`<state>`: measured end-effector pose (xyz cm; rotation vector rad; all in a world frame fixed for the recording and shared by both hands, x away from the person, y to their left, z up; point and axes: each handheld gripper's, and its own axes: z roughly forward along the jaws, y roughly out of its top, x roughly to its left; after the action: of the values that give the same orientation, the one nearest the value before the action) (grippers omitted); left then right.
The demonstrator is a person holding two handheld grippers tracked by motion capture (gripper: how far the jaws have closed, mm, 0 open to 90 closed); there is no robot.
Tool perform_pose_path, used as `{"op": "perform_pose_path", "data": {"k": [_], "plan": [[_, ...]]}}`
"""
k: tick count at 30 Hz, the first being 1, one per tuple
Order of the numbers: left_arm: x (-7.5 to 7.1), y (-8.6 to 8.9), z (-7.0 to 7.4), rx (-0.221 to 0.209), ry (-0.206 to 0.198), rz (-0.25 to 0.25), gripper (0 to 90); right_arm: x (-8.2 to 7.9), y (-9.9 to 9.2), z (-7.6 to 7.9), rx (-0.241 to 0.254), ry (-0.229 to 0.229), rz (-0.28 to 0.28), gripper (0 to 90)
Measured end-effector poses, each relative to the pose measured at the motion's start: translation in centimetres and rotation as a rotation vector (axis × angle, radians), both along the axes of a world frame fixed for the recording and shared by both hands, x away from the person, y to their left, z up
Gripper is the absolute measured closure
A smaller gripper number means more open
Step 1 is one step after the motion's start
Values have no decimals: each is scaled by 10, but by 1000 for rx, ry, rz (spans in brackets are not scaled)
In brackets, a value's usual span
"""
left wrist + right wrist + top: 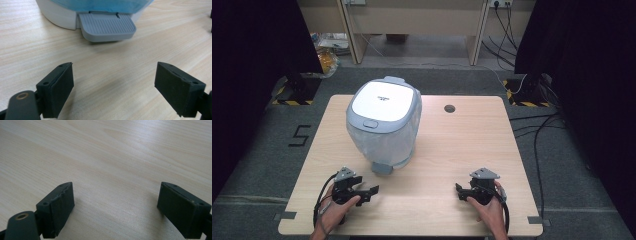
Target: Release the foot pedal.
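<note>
My left gripper [371,190] sits at about 7 o'clock on the table [452,150], its jaws spread wide with bare wood between them; in the left gripper view [113,87] nothing is held. My left hand [334,210] wraps it from below. Just ahead of it, toward 12 o'clock from the jaws, lies the grey ribbed foot pedal [107,27] of a pedal bin [384,122], near the jaws but apart from them. My right gripper [458,190] rests at about 5 o'clock on the table, held by my right hand [489,207]; its jaws also stand wide apart over plain wood in the right gripper view [116,207], gripping nothing. The two grippers point toward each other and are well apart.

The bin stands upright at roughly 11 o'clock on the table, white lid [383,99] closed, a pale bag [384,142] showing around its body. At about 1 o'clock on the table is a round cable hole [449,108].
</note>
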<state>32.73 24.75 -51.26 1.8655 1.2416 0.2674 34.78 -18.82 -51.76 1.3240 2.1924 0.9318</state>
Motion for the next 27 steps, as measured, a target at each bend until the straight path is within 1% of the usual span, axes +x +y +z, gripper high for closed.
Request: {"op": "perform_pose_path", "data": {"k": [2, 3, 4, 5, 7, 9, 10, 12, 13, 17, 20, 27], "plan": [[-2, 0, -3, 9, 7, -9, 150, 0, 0, 0, 0, 0, 0, 140], [-3, 0, -5, 23, 8, -9, 150, 0, 0, 0, 0, 0, 0, 140], [-3, 0, -5, 23, 8, -9, 150, 0, 0, 0, 0, 0, 0, 140], [-5, 0, -8, 38, 2, -15, 149, 0, 0, 0, -1, -1, 1, 140], [-7, 1, -8, 42, -5, -19, 150, 0, 0, 0, 0, 0, 0, 140], [-9, 2, -8, 49, -3, -18, 150, 0, 0, 0, -2, -2, 1, 140], [-10, 2, -8, 60, -4, -17, 150, 0, 0, 0, 0, 0, 0, 140], [-13, 1, -8, 85, -19, -26, 149, 0, 0, 0, 0, 0, 0, 140], [-14, 1, -9, 105, -29, -35, 149, 0, 0, 0, -1, -1, 0, 140], [-22, -3, -11, 164, -72, -45, 146, 0, 0, 0, -2, -2, 1, 140], [-25, -7, -12, 218, -85, -53, 144, 0, 0, 0, -4, -4, 2, 140], [-26, -8, -12, 223, -82, -51, 131, 0, 0, 0, 0, 0, 0, 140]]}}
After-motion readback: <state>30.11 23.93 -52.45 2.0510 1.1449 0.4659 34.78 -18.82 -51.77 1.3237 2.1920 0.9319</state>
